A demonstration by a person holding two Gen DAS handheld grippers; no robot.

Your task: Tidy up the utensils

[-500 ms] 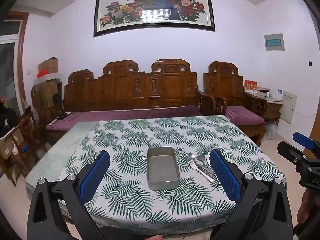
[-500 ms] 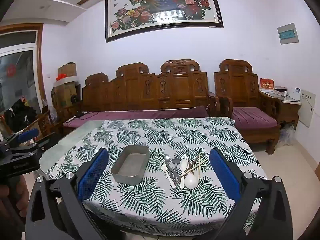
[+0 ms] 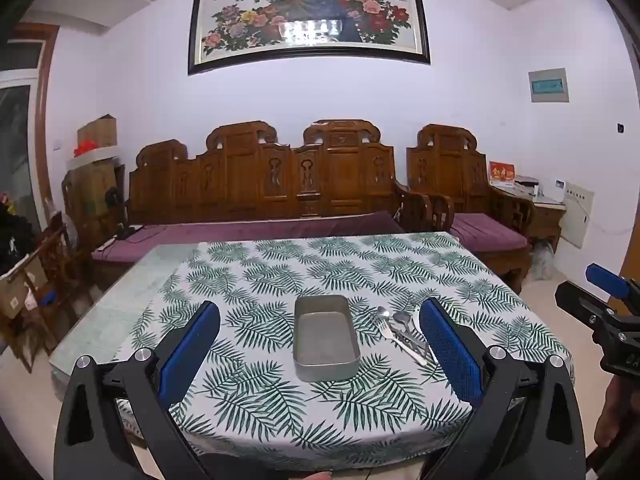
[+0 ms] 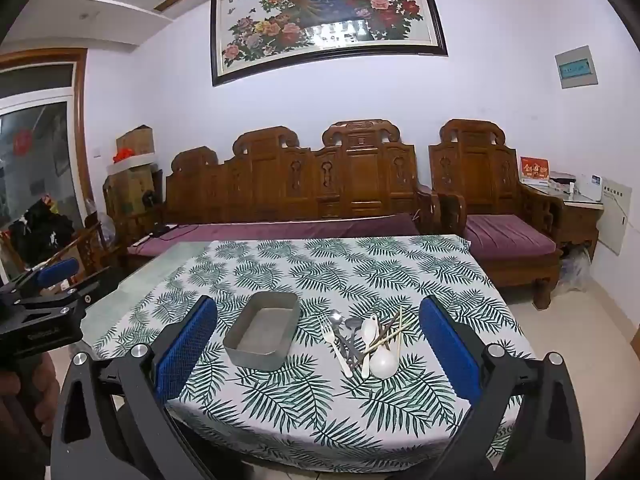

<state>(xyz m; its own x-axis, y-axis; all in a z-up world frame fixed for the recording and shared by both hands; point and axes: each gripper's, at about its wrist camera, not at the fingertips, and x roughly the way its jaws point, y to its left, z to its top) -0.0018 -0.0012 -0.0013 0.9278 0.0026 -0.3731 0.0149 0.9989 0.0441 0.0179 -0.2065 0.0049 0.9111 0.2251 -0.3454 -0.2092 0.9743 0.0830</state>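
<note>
Both held back off the near table edge with jaws spread wide and empty, left gripper point(image 3: 320, 356) facing the metal tray point(image 3: 326, 338), right gripper point(image 4: 318, 354) facing the utensil pile point(image 4: 366, 340) just beside it, likely lining up a first pick.

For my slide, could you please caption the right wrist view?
Open right gripper faces an empty metal tray beside piled utensils.

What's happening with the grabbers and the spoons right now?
Left gripper open, empty. Right gripper open, empty. Utensils piled beside empty tin. Nothing in the way.
</note>
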